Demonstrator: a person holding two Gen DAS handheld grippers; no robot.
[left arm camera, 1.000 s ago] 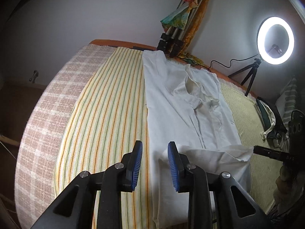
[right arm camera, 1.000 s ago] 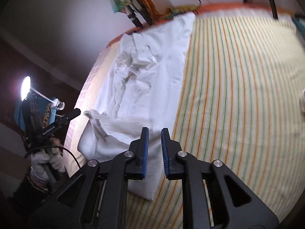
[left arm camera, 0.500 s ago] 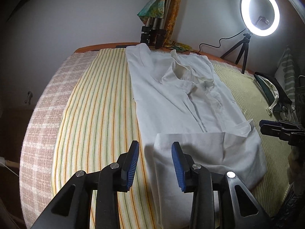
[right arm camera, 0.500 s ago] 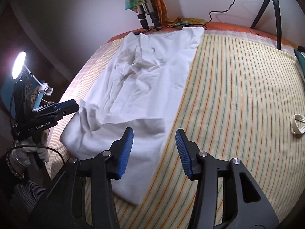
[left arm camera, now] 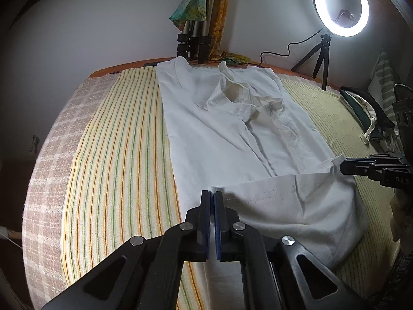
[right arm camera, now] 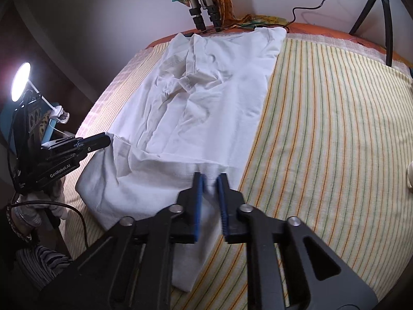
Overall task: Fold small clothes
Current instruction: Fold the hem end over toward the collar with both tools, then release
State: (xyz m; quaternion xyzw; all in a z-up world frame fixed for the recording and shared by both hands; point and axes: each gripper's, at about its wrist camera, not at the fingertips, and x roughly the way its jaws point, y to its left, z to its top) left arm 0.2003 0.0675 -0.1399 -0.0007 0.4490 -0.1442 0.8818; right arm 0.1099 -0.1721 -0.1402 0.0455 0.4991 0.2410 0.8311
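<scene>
I see the white shirt (left arm camera: pixel 232 134) spread on the striped cloth (left arm camera: pixel 124 155), running from the upper middle of the left wrist frame down to the bottom, with its collar toward the top and its lower part doubled back into a band across the lower right. My left gripper (left arm camera: pixel 212 196) sits at the bottom centre with its 2 blue pads closed tight together, and the near-left corner of that folded hem lies right at their tips; I read it as pinched there, since white fabric shows in the thin slit between the pads. In the right wrist frame the shirt (right arm camera: pixel 211 98) fills the middle, slanting from the upper centre down to the lower left, and the folded band lies across the lower centre. My right gripper (right arm camera: pixel 209 178) is at the bottom centre, its jaws closing, with a narrow gap showing and the hem corner of the shirt between the pads; the pads appear to touch the fabric on both sides. Each gripper shows in the other's view: the right one (left arm camera: pixel 371 168) at the right edge against the fold's far corner, the left one (right arm camera: pixel 90 142) at the left edge against the fold. A ring light (left arm camera: pixel 339 4) glows at the upper right.
</scene>
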